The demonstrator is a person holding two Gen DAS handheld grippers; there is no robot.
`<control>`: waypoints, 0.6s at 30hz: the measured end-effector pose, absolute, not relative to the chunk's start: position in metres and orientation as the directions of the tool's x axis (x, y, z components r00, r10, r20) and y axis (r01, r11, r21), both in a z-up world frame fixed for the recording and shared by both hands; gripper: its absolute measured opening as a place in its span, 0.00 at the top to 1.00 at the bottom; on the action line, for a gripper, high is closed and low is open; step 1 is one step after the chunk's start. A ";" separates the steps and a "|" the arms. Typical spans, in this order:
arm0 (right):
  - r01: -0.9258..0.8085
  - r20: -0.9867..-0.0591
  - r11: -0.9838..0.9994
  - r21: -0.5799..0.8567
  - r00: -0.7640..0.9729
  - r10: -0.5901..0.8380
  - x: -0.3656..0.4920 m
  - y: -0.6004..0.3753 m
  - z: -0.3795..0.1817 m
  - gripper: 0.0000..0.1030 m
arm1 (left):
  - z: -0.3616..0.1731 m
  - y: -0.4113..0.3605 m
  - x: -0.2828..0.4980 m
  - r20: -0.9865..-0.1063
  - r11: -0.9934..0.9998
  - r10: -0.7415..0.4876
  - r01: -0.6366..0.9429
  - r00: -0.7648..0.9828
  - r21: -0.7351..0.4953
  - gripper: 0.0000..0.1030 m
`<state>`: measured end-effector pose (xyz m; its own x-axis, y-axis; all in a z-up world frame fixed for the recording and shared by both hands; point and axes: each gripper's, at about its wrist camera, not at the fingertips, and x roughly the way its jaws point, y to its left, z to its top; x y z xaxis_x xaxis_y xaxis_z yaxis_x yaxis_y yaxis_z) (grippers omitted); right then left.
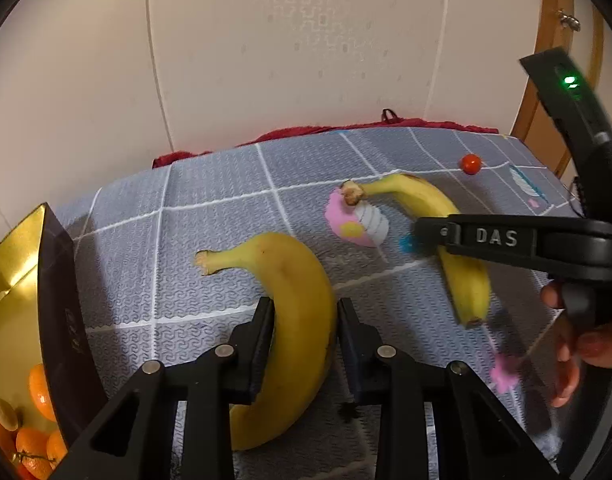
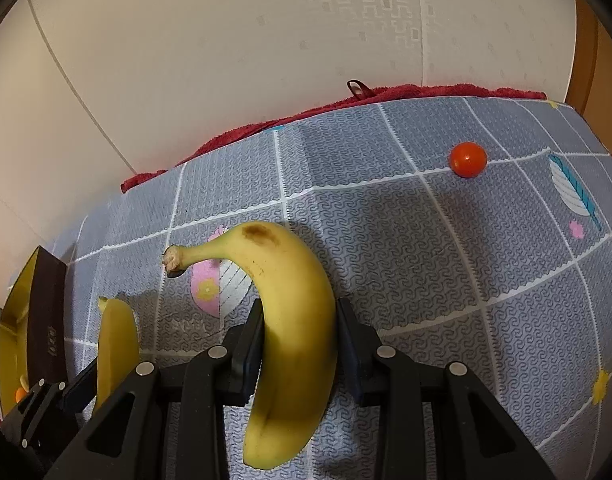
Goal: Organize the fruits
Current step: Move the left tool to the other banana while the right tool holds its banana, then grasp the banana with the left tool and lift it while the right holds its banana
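the grey checked mat [image 2: 446,248] covers the surface, with a red towel [image 2: 386,94] along its far edge at the wall. at the left stands a gold box with a dark wall [image 1: 61,320], and some oranges [image 1: 35,446] lie inside it. the left gripper [image 1: 303,338] has its jaws pinching the first banana [image 1: 293,320] around the middle. the right gripper [image 2: 299,340] pinches the second banana [image 2: 293,320] the same way; it seems lifted off the mat. a hand [image 1: 578,344] holds the right tool. a small red tomato [image 2: 468,159] sits alone, well apart from both bananas.
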<state>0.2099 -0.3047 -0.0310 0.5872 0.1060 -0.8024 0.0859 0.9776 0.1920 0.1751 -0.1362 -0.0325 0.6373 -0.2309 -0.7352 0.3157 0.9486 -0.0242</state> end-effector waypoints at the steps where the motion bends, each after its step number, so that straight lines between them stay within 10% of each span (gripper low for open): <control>1: 0.087 -0.802 0.977 0.194 0.588 0.107 0.209 -0.305 -0.031 0.67 | -0.032 -0.137 0.174 -0.732 0.947 -0.231 0.320 0.641 -0.020 0.69; 18: 0.114 -0.802 0.974 0.197 0.591 0.093 0.203 -0.312 -0.028 0.67 | -0.035 -0.146 0.177 -0.742 0.942 -0.235 0.335 0.628 -0.015 0.70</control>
<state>0.2029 -0.3122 -0.0284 0.5906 0.0930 -0.8016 0.1142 0.9737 0.1971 0.1773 -0.1463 -0.0350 0.6278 -0.2352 -0.7420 0.3348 0.9422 -0.0154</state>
